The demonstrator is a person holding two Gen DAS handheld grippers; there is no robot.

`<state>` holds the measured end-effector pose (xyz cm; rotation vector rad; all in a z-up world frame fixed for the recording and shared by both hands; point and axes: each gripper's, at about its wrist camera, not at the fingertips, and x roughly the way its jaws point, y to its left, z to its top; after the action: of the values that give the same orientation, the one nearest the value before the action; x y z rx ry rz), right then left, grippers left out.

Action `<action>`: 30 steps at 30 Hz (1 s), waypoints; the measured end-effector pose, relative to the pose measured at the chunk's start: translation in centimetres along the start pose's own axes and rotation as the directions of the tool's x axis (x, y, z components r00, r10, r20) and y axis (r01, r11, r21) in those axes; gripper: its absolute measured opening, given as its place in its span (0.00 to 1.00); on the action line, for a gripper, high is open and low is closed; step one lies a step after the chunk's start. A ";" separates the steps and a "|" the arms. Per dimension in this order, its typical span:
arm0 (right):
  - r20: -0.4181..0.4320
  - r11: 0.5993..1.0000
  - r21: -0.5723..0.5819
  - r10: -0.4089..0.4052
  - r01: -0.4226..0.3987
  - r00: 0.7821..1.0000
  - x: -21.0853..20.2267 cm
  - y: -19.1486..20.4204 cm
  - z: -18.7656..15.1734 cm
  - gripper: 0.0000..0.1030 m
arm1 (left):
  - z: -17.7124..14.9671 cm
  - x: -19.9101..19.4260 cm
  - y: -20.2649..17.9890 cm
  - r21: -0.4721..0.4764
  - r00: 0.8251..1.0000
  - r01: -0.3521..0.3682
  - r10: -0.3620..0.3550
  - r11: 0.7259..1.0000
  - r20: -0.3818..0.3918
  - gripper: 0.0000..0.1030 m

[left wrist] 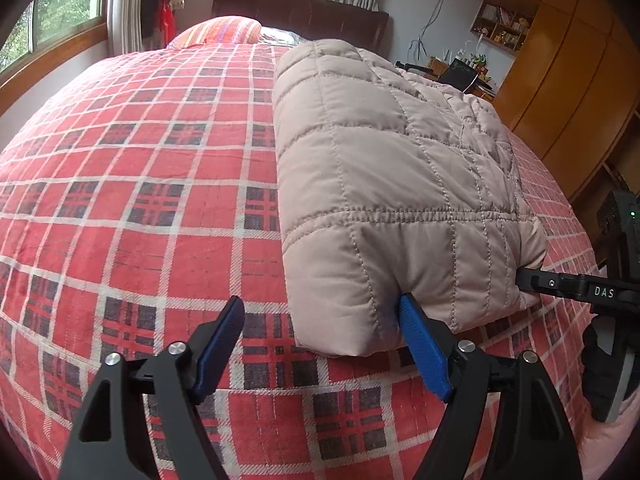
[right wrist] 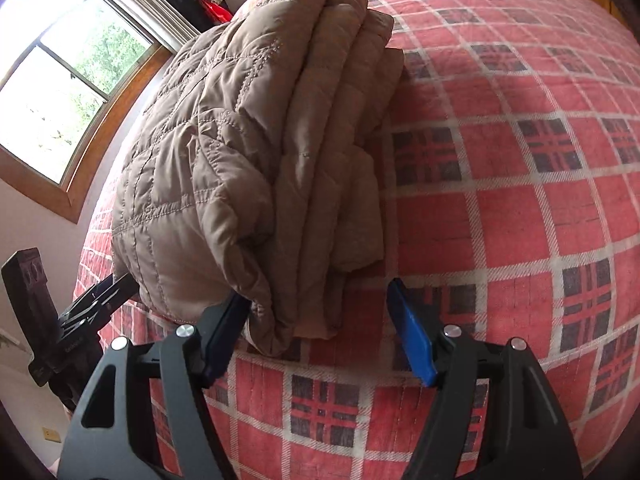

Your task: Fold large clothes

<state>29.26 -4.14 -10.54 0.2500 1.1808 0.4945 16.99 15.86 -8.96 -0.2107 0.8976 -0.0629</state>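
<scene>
Folded beige jacket (left wrist: 384, 184) on the plaid bed (left wrist: 140, 200), pillow (left wrist: 220, 30) beyond. Left gripper (left wrist: 324, 344) and right gripper (right wrist: 320, 320) wide apart, each with one finger touching the jacket's near corners.

Soft daylight enters through the wood-framed window (right wrist: 76, 76) at the far left, which is blown out to white glare in the right wrist view. The red plaid bedspread (left wrist: 132, 184) is evenly lit, with faint shadows. Fisheye distortion bulges the bed; corners darken and edges blur slightly.
</scene>
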 end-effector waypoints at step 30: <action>0.235 0.952 -0.128 -0.243 0.278 0.941 -11.0 8.1 -11.1 0.92 | -6.8 -13.5 -4.7 0.027 0.970 -0.184 0.177 0.983 0.166 0.84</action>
<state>13.87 -3.33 -2.09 0.0062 0.9377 0.3161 3.36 12.08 -1.70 -0.0919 0.7478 0.1033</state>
